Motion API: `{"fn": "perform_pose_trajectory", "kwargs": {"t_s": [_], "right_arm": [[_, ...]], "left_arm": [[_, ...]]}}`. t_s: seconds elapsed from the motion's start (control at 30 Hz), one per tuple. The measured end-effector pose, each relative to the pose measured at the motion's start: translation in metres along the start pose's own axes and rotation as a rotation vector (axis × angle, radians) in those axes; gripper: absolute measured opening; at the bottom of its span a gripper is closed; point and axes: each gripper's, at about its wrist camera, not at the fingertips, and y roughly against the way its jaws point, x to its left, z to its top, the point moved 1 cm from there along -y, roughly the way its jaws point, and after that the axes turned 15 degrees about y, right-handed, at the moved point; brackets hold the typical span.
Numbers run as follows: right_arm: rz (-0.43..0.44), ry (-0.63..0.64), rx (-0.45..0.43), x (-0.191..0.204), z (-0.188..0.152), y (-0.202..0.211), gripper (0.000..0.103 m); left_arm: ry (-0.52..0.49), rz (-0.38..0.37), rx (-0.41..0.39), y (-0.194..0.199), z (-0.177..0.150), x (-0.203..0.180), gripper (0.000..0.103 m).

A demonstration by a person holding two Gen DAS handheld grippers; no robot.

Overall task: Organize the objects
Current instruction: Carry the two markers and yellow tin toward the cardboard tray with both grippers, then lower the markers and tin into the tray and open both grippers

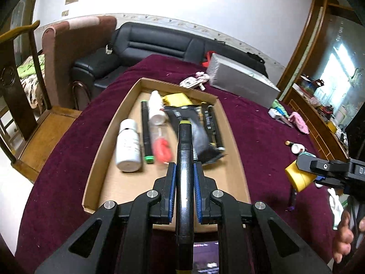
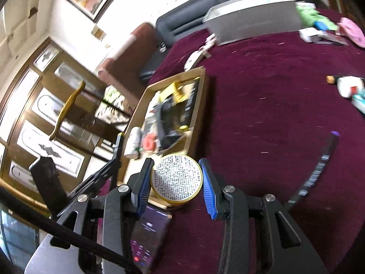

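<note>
Markers and bottles already lie in the tray. Left gripper is clamped lengthwise on a black marker above it; right gripper pinches a gold tin beside the tray, both apparently headed in.

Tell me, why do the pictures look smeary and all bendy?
Left wrist view: the bottles in the cardboard tray smear, while the held marker stays sharp. Right wrist view: the tray's contents blur, windows glare white, and the fisheye lens curves the table edge.
</note>
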Motion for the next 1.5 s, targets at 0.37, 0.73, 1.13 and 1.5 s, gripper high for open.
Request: {"fn": "perform_pose_trajectory", "kwargs": {"t_s": [0.37, 0.73, 1.13, 1.5], "right_arm": [[0.002, 0.088, 0.155, 0.04, 0.008, -0.092, 0.039], [-0.098, 0.112, 0.206, 0.033, 0.009, -0.125, 0.039], [-0.122, 0.144, 0.209, 0.038, 0.006, -0.127, 0.039], [-0.134, 0.172, 0.188, 0.046, -0.001, -0.122, 0.041]], "left_arm": [[0.047, 0.007, 0.056, -0.032, 0.012, 0.025, 0.012], [0.083, -0.031, 0.119, -0.061, 0.019, 0.021, 0.012], [0.105, -0.047, 0.116, -0.065, 0.024, 0.021, 0.012], [0.117, -0.073, 0.057, -0.04, 0.028, 0.022, 0.019]]}}
